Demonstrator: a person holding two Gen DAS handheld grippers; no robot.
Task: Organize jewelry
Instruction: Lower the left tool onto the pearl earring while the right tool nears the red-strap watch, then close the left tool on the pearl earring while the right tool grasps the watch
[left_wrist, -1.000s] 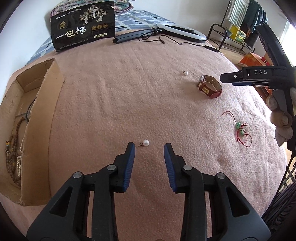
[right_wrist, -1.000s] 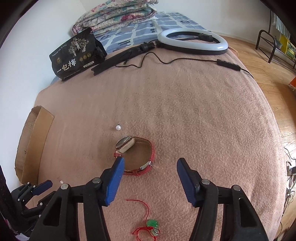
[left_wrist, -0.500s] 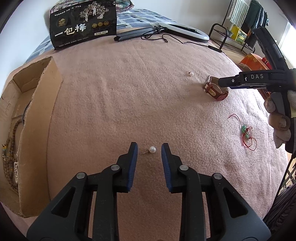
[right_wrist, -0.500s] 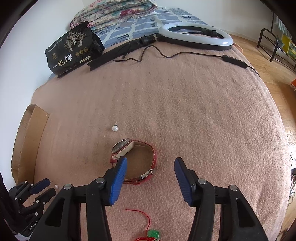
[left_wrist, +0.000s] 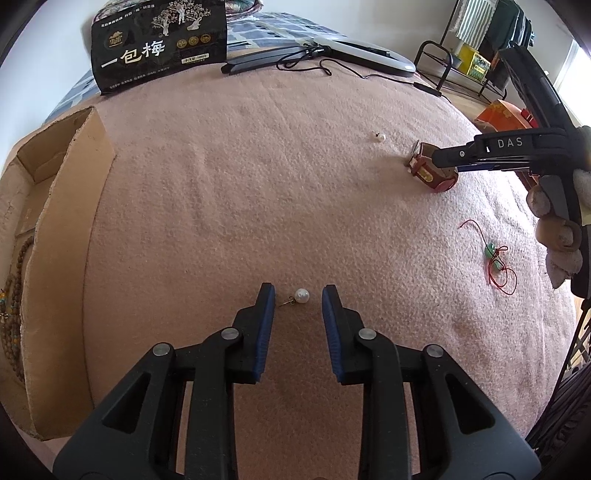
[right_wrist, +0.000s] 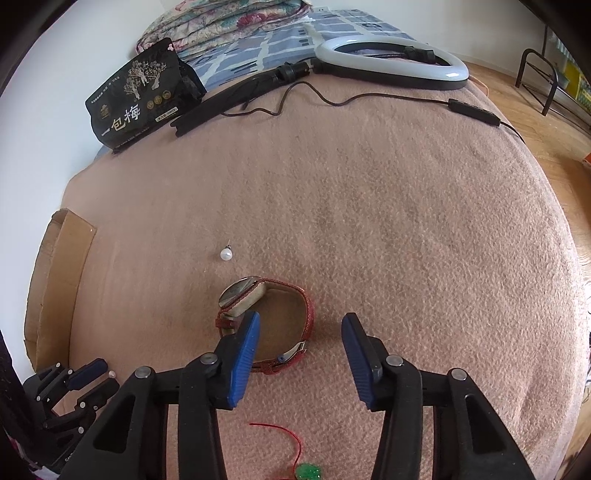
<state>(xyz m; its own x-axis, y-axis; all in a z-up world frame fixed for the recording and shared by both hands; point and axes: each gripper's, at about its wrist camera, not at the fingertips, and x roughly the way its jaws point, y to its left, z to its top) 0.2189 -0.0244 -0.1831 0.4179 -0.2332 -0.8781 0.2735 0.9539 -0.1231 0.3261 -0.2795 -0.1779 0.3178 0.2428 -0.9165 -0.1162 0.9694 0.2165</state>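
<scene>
A pearl earring (left_wrist: 301, 295) lies on the pink blanket between the tips of my open left gripper (left_wrist: 297, 295). My right gripper (right_wrist: 300, 325) is open over a red-strapped watch (right_wrist: 258, 299), its left finger just above the strap; the watch also shows in the left wrist view (left_wrist: 430, 173). A second pearl earring (right_wrist: 225, 254) lies just beyond the watch. A red cord with green beads (left_wrist: 495, 258) lies near the bed's right edge. A cardboard box (left_wrist: 55, 229) at the left holds wooden bead strands (left_wrist: 14, 295).
A black snack bag (left_wrist: 159, 44), a ring light (right_wrist: 391, 62) with its cable and a black folded stand (right_wrist: 236, 99) lie at the far side of the blanket. Folded quilts sit behind them. A metal rack (left_wrist: 461, 55) stands on the floor at the right.
My left gripper has moved forward so the pearl earring now sits between its tips, and its jaws have narrowed. My right gripper has advanced over the watch.
</scene>
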